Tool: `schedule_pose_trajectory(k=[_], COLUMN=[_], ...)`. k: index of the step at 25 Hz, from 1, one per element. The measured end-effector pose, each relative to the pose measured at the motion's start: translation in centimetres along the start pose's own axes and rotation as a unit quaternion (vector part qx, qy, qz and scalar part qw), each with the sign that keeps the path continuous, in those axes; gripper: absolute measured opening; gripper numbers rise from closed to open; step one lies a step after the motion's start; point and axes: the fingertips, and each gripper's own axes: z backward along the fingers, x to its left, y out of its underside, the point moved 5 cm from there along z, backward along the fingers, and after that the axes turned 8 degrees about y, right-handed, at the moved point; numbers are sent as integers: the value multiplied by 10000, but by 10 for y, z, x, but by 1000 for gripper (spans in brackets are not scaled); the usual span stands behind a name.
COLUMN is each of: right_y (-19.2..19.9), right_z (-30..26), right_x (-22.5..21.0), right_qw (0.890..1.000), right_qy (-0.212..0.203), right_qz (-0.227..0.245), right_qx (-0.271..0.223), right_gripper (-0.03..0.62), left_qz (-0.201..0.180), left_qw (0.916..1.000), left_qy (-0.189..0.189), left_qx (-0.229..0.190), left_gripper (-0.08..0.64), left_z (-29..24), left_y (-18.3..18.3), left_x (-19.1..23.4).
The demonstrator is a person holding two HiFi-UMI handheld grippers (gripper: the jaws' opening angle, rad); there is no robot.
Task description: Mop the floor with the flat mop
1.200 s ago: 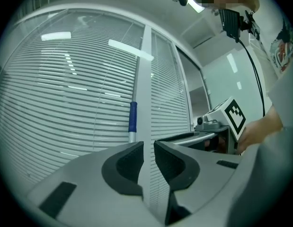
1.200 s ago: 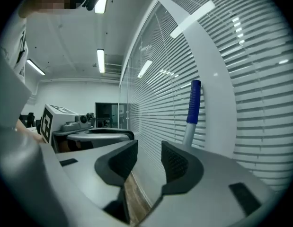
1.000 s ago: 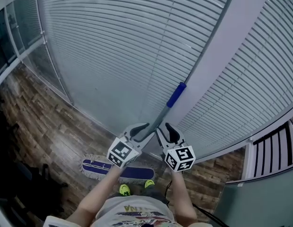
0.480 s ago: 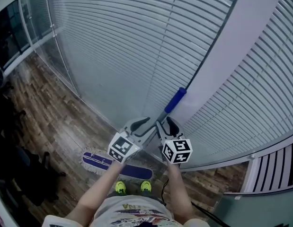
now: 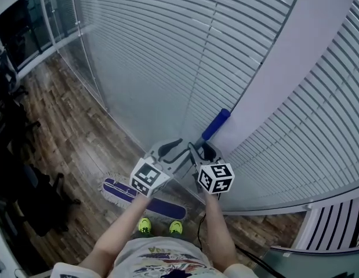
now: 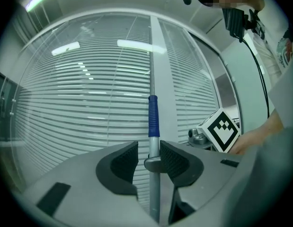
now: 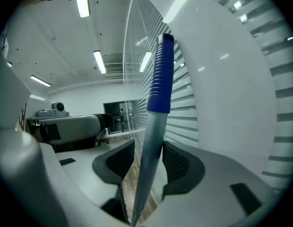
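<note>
Head view looks steeply down on a blue flat mop head with a pale fringe (image 5: 122, 190) lying on the brown wood-plank floor (image 5: 69, 132) at lower centre, just ahead of the person's 2 yellow-green shoes (image 5: 144, 226). The mop head lies diagonally, its right end near the foot of the glass wall with horizontal white blinds (image 5: 162, 51), which fills the upper frame and closes off that side. A flat white pillar (image 5: 289, 68) runs from the upper right down toward the centre. Open floor stretches away to the left and upper left. Dark office chairs (image 5: 34, 196) crowd its edge along the left border.

The grey metal mop pole (image 6: 154, 193) rises from the mop head to a blue ribbed grip (image 5: 216, 124) at its top, which shows against the pillar.

The left gripper (image 5: 174, 154) and the right gripper (image 5: 201, 152) sit side by side at centre, both around the pole below the grip. In the left gripper view the pole stands between half-spread jaws, against 1 pad, with a clear gap at the other. In the right gripper view the jaws have just been opening. The pole leans between them, close to 1 pad and free of the other.

The planks look dry and matt, and ceiling strip lights (image 7: 100, 61) glow above the room beyond.
</note>
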Motion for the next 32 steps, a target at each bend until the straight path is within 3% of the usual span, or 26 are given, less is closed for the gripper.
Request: schedule_pose_trajectory(k=[6,11,16,24,28,32], right_y=[-1,12,0,-3,9,-5], right_z=[2,5,14,26,28,32], right_x=[17,35,55,94,114,137], right_qw=[9993,9981,9969,9941,9907,9859], right_qy=[-352,-543,-712,-929,-1096,-1265], right_qz=[10,-36,37,384,674,1009], right_qx=[-138,-294,-338,-397,-449,-421], right_gripper=[137,129,127,127,127,129], left_qz=[-87,-364,-647,-850,-1018,-1064], left_qw=[9999,9986,9964,9937,9923,9916], left_qy=[-114,135,191,608,682,674], left_qx=[-48,-360,-516,-413,-193,-306], left_gripper=[123,145,194,227,227,224], left_z=[10,9,10,31,43,64], left_y=[-8,-23,-61,-107,-113,-130], left_x=[5,-5,-9,-12,-15,-16])
